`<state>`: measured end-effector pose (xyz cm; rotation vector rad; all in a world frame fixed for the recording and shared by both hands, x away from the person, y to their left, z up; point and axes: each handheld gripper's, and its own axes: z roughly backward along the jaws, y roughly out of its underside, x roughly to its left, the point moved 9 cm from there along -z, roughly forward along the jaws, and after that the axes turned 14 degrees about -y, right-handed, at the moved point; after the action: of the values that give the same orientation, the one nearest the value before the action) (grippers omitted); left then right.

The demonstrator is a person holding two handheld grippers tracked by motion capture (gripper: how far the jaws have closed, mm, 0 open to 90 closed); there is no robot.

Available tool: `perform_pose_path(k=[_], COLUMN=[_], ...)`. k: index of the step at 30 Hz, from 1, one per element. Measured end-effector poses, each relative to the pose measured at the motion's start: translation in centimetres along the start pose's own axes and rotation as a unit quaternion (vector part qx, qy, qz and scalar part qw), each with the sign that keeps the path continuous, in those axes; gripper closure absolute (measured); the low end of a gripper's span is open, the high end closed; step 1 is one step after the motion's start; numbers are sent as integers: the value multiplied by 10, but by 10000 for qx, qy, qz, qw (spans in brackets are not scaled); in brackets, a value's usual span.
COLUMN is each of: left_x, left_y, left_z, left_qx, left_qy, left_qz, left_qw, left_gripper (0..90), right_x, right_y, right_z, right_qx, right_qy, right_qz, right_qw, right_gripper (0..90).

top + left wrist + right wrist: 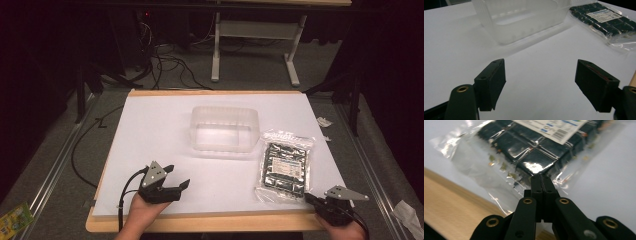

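A clear plastic container [224,114] stands empty at the middle of the white board [150,130]. To its right lies a transparent bag of black blocks [285,162] with a white label. My left gripper [178,175] rests near the front edge, left of centre, open with nothing between its fingers; it faces the container [524,30] and the bag [604,20]. At the front right corner my right gripper [307,196] is shut, its tips [541,178] at the near corner of the bag [524,147]. Whether film is pinched between them I cannot tell.
The board's wooden edge [200,222] runs along the front, close under my right gripper [449,202]. Cables [170,65] and a white table frame [255,30] lie on the floor beyond. A green packet [15,217] and paper scraps [407,212] lie on the floor at the sides.
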<state>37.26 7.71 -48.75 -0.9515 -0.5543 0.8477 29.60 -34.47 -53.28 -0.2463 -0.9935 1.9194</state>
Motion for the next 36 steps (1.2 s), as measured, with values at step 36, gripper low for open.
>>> perform_pose_path(k=[36], left_x=[-1], left_y=[1], left_z=[-2], left_qx=[41], left_qy=[2], left_qz=[-27], left_qw=[10000], left_gripper=[253], right_x=[-14], right_y=[-21], right_z=[12], right_qx=[-655], right_qy=[146], right_qz=[-237], right_qw=[9975], right_gripper=[859])
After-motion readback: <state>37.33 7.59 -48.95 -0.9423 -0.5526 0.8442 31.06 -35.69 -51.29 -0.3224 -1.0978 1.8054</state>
